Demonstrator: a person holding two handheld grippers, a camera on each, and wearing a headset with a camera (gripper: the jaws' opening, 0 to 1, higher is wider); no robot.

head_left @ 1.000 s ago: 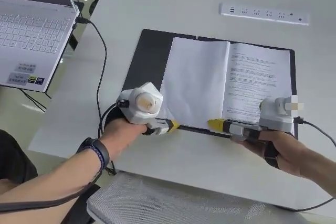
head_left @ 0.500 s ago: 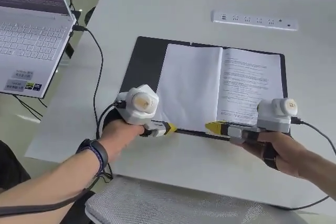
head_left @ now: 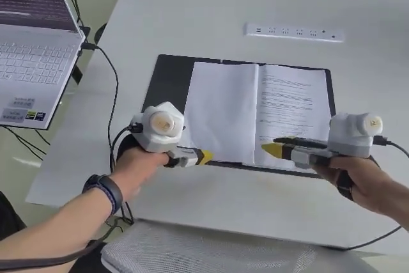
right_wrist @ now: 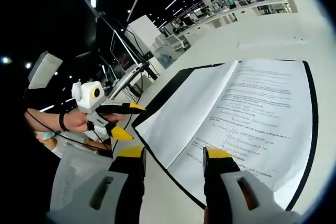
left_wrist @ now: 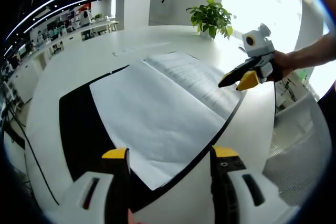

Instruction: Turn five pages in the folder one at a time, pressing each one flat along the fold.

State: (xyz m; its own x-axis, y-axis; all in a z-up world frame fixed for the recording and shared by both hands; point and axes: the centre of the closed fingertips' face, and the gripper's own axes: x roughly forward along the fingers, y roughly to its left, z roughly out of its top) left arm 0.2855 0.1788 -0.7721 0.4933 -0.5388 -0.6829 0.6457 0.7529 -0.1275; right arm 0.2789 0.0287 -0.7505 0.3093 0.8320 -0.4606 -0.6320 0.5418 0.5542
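The black folder (head_left: 169, 78) lies open on the white table, a blank white page (head_left: 220, 110) on its left and a printed page (head_left: 294, 107) on its right. My left gripper (head_left: 199, 156) sits at the blank page's near left corner, at the folder's front edge. Its own view shows the jaws open (left_wrist: 170, 153) over the blank page (left_wrist: 152, 114). My right gripper (head_left: 271, 148) hovers over the printed page's near corner, close to the fold. It is open (right_wrist: 174, 153) above the printed page (right_wrist: 262, 114). Neither holds anything.
An open laptop (head_left: 32, 62) stands at the far left, with a black cable (head_left: 114, 87) running along the table edge. A white power strip (head_left: 295, 31) lies beyond the folder. A grey mesh chair back (head_left: 223, 250) is below the table's near edge.
The head camera has shifted. My right gripper has come in from the folder's front edge over the printed page's near corner. The left gripper stays at the blank page's corner.
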